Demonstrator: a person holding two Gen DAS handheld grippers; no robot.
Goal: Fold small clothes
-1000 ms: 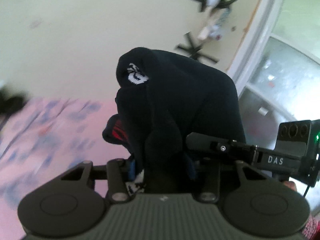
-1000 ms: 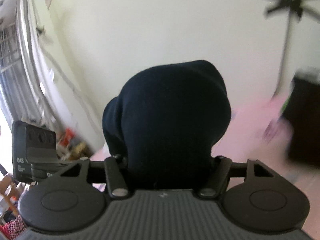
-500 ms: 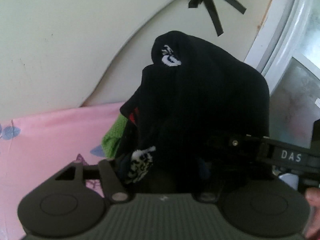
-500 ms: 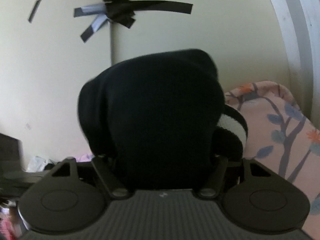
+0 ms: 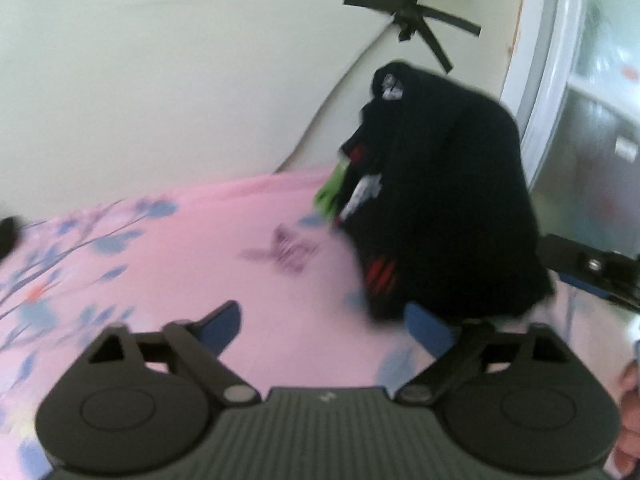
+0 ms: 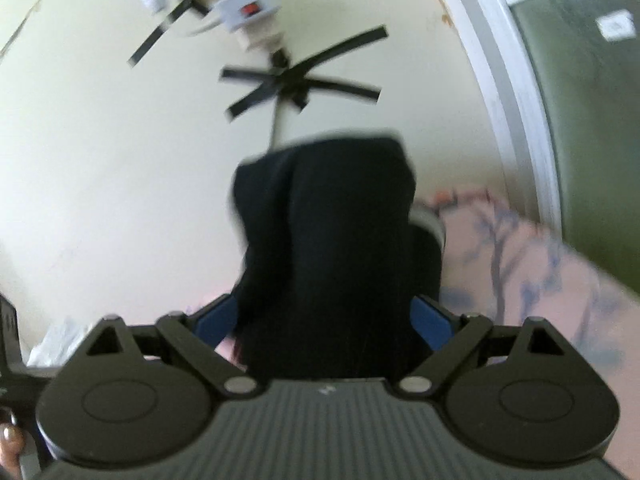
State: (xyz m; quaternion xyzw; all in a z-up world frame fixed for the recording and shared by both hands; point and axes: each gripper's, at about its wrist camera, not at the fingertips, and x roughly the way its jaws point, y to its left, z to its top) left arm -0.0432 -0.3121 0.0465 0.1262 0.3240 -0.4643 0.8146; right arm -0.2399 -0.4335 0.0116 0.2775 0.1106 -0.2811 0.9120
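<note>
Two wrist views, both blurred, and no writing can be read in either: a small white mark near the top of the black garment (image 5: 448, 184) in the left view is too smeared to make out, as are its red stripes lower down.

The left view shows the pink flowered sheet (image 5: 168, 248) spread wide, with the black garment bundled at its right side, next to a bit of green cloth (image 5: 330, 194). The left gripper (image 5: 326, 322) points down at the sheet, its fingers opening and standing wide; the left finger (image 5: 222, 320) is over bare sheet, and the garment's lower edge lies by the right one without being pinched. Part of the other gripper shows at the right edge.

The right view shows only a corner of the sheet, plus black tape strips (image 6: 296, 80) and a white power strip (image 6: 248, 12) on the wall. The right gripper (image 6: 326, 320) points more level. Its fingers are opening too, with the garment between them; whether they touch it I cannot tell.
</note>
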